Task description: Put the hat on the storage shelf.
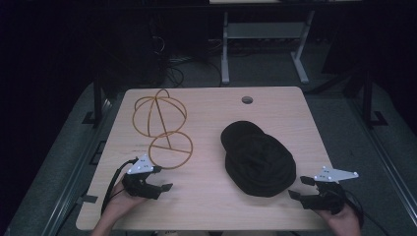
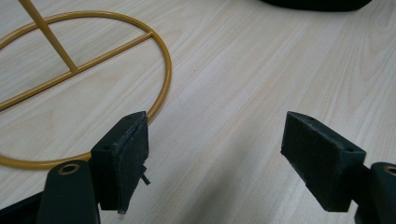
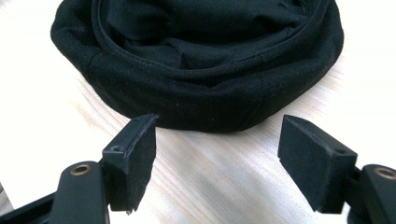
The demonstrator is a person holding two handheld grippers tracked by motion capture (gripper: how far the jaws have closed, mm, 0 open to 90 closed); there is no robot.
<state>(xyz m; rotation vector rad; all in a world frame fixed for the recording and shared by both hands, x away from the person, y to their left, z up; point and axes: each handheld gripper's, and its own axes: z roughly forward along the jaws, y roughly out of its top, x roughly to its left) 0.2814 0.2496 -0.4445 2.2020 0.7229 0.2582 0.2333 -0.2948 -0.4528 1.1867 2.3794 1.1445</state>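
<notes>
nearest the high camera are the person's two hands at the near edge of the table, each carrying a gripper. the left gripper rests just beside the near rim of the round base of a gold wire hat stand; in the left gripper view its jaws stand wide apart with nothing but bare wood between them, and the gold base ring curves past the tip of the left-hand jaw without being gripped. the right gripper sits near the right front corner, its jaws likewise spread wide and empty; the right gripper view looks straight at the near edge of a black cap, which lies just ahead of the pads but apart from them. the cap lies flat on the wood, right of centre, opening upward, so that its lining shows. it is well apart from the stand, whose wire globe top is bare and seems to lie tipped toward the far left of the table. judged from this, the work looks to be at its very start: likely the cap is meant for the stand, yet neither thing is held or lifted. what seems left is nearly everything: closing on the cap's edge, steadying or righting the stand, and carrying the cap across onto the globe.
</notes>
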